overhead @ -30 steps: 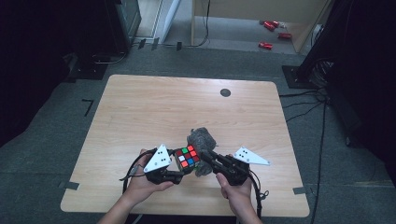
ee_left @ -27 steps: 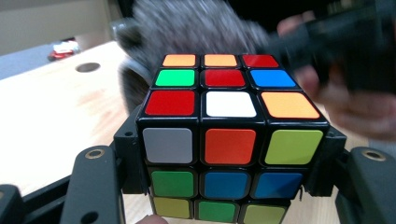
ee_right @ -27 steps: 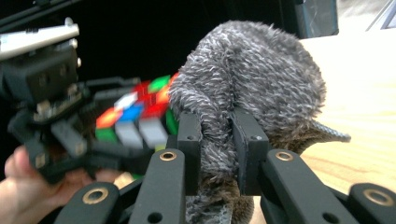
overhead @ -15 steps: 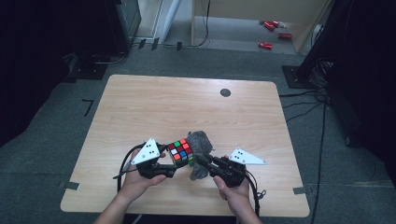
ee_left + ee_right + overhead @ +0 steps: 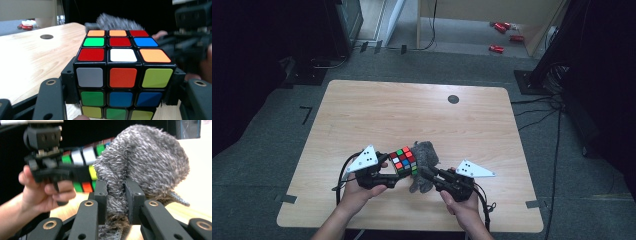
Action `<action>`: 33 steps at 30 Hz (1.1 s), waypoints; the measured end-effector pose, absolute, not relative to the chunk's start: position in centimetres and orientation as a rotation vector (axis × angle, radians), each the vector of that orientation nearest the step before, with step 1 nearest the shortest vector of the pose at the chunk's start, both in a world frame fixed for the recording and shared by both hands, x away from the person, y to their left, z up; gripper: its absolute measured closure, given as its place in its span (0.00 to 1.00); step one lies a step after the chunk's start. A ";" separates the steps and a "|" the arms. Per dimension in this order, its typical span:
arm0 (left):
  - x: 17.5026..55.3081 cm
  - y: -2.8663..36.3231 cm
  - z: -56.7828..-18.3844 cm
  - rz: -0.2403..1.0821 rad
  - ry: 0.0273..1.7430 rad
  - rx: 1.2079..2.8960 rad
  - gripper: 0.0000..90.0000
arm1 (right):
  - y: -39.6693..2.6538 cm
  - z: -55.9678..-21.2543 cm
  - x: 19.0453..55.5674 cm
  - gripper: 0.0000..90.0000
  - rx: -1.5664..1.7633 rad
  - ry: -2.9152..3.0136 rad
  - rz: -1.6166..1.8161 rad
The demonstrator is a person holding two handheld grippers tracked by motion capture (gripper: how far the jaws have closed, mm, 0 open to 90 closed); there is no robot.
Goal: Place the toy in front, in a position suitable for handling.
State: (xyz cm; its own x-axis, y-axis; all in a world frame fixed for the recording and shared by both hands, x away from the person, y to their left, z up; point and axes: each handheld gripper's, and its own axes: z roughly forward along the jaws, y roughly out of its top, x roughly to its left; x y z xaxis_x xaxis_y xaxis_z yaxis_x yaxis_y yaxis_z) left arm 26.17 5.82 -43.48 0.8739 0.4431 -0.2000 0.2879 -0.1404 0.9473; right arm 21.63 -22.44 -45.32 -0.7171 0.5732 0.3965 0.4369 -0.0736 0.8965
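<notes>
Scrambled Rubik's cube (image 5: 123, 75) sat clamped in the left tool (image 5: 388, 172); right tool (image 5: 426, 175) pinched grey shaggy cloth (image 5: 140, 167). Cube had risen since earlier.

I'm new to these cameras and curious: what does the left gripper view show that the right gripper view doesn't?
Left gripper view: the colourful puzzle cube clamped between its own jaws, the stickers on its top face, and a round dark hole in the wooden table.

Right gripper view: the fluffy grey cloth pinched between its own jaws, and the hand on the left gripper.

Both: the cube, the cloth and the wooden table.
</notes>
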 end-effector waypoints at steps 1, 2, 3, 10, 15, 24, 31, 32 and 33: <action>26.2 5.9 -43.4 0.144 0.571 1.728 0.39 | -22.3 -45.4 21.6 0.84 1.127 2.074 1.910; 26.3 6.0 -43.4 0.143 0.579 1.727 0.39 | -22.1 -45.5 21.6 0.83 1.121 2.083 1.901; 26.3 6.0 -43.4 0.146 0.586 1.729 0.39 | -21.9 -45.5 21.5 0.84 1.115 2.090 1.892; 26.5 5.9 -43.5 0.139 0.641 1.687 0.39 | -21.1 -46.0 21.4 0.83 1.105 2.131 1.871; 26.2 5.4 -43.6 0.120 0.651 1.664 0.39 | -19.3 -46.5 20.8 0.82 1.051 2.143 1.845; 26.0 5.0 -43.5 0.109 0.649 1.647 0.39 | -17.4 -46.6 19.6 0.84 0.953 2.100 1.758; 25.9 4.8 -43.5 0.100 0.656 1.640 0.39 | -19.3 -46.3 20.5 0.85 1.068 1.963 1.748; 25.8 4.6 -43.5 0.098 0.654 1.642 0.39 | -19.1 -46.4 20.4 0.85 1.060 1.968 1.739; 25.8 4.4 -43.5 0.098 0.654 1.640 0.39 | -18.8 -46.5 20.2 0.85 1.049 1.981 1.734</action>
